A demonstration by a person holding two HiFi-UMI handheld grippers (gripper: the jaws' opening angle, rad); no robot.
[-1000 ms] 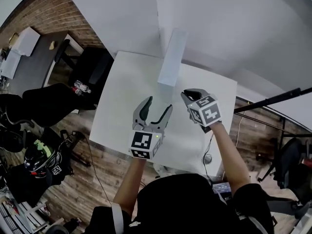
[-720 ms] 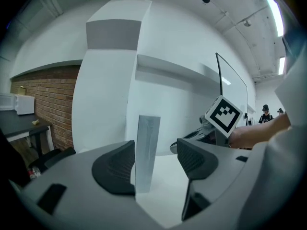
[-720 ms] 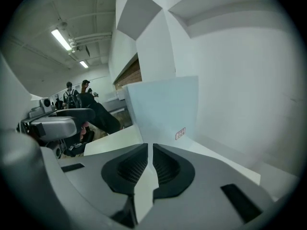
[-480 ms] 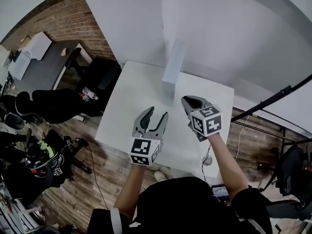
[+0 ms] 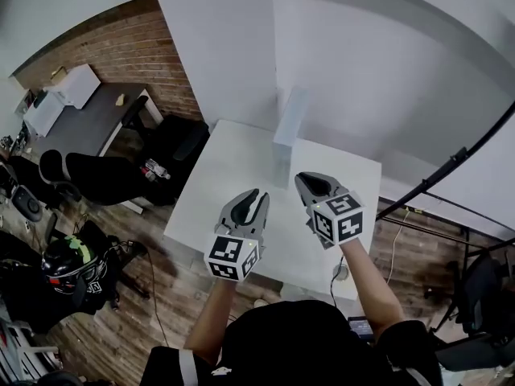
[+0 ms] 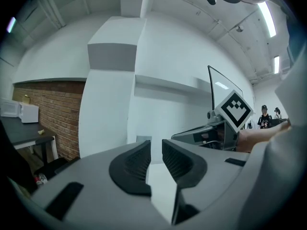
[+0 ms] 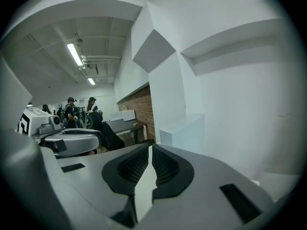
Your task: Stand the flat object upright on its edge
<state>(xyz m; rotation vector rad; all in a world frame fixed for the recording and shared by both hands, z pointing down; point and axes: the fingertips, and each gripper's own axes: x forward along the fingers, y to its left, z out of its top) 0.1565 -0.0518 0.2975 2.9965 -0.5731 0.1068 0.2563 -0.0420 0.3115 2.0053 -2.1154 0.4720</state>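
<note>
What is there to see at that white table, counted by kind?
White table: 1
Flat white box, upright on its edge: 1
Hand-held gripper: 2, the left hand-held gripper whose jaws have just been closing with nothing between them, and the right hand-held gripper, shut and empty
Total: 4

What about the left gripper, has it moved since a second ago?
Yes: the left gripper drew back toward the person, its cube now overhanging the near edge of the table; its empty jaws have just been closing.
</note>
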